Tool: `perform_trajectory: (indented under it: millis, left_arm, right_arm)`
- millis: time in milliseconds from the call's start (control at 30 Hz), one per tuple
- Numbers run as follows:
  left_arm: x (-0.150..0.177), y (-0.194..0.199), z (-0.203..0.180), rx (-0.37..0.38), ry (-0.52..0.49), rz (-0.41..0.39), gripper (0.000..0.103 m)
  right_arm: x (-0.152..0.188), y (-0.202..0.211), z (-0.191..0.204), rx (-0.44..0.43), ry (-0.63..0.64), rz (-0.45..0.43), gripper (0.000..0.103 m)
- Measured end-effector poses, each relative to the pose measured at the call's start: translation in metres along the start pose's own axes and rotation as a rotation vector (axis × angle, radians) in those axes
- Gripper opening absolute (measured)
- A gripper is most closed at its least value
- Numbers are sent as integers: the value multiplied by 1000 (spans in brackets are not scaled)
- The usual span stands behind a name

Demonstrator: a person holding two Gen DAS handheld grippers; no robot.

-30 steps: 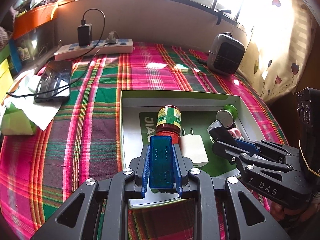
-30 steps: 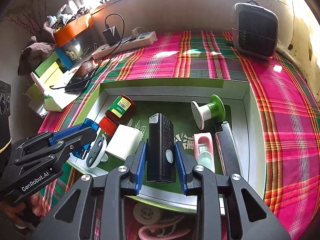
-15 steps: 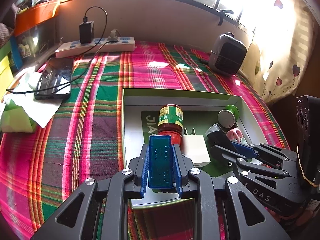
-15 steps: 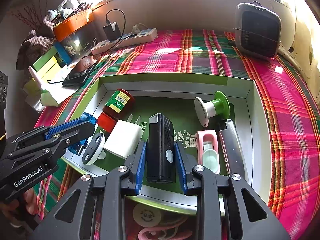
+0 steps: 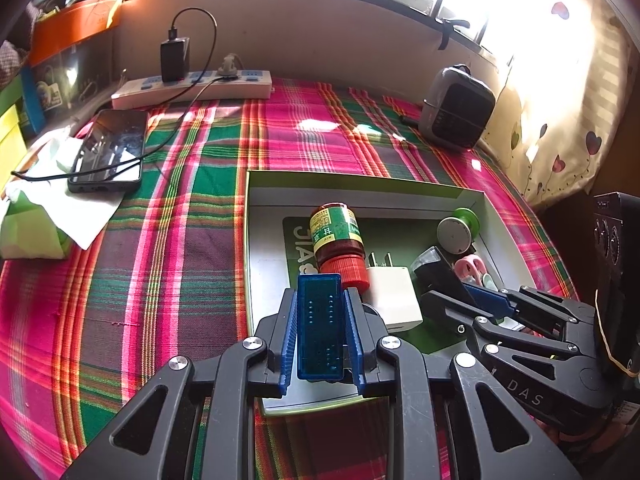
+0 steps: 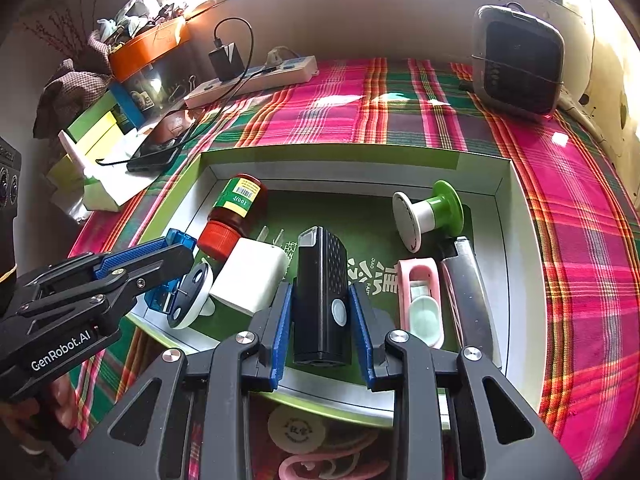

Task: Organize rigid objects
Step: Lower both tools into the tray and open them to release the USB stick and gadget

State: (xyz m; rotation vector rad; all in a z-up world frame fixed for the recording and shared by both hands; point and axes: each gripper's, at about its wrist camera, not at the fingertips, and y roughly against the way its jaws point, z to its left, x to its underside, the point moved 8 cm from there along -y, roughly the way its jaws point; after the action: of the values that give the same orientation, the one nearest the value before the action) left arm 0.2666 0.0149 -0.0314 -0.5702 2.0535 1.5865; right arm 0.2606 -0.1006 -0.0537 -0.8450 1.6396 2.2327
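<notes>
A shallow white-and-green box (image 5: 360, 178) (image 6: 360, 152) lies on the plaid cloth. My left gripper (image 5: 320, 300) (image 6: 180, 248) is shut on a translucent blue case (image 5: 320, 332) (image 6: 176, 238) over the box's near-left corner. My right gripper (image 6: 320, 294) (image 5: 448, 292) is shut on a black ribbed device (image 6: 322, 280) (image 5: 438, 274) over the box's near middle. Inside lie a red-capped bottle (image 6: 236, 208) (image 5: 336, 236), a white charger plug (image 6: 252, 276) (image 5: 394, 296), a green-and-white spool (image 6: 428, 216) (image 5: 458, 230), a pink holder (image 6: 420, 296), a metal blade (image 6: 468, 284) and a round black-and-white disc (image 6: 192, 296).
A phone (image 5: 108, 152) on white tissue lies left of the box, with a power strip (image 5: 192, 88) and charger cable behind it. A small grey heater (image 5: 460, 112) (image 6: 516, 68) stands at the back right. Coloured boxes (image 6: 104, 120) crowd the far left.
</notes>
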Motion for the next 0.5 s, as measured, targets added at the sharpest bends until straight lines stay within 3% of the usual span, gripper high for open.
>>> perform_trajectory:
  millis: [500]
  left_arm:
    - [2,5,0,-4,2,0,26]
  right_arm:
    - [1,4,2,2,5,-4,30]
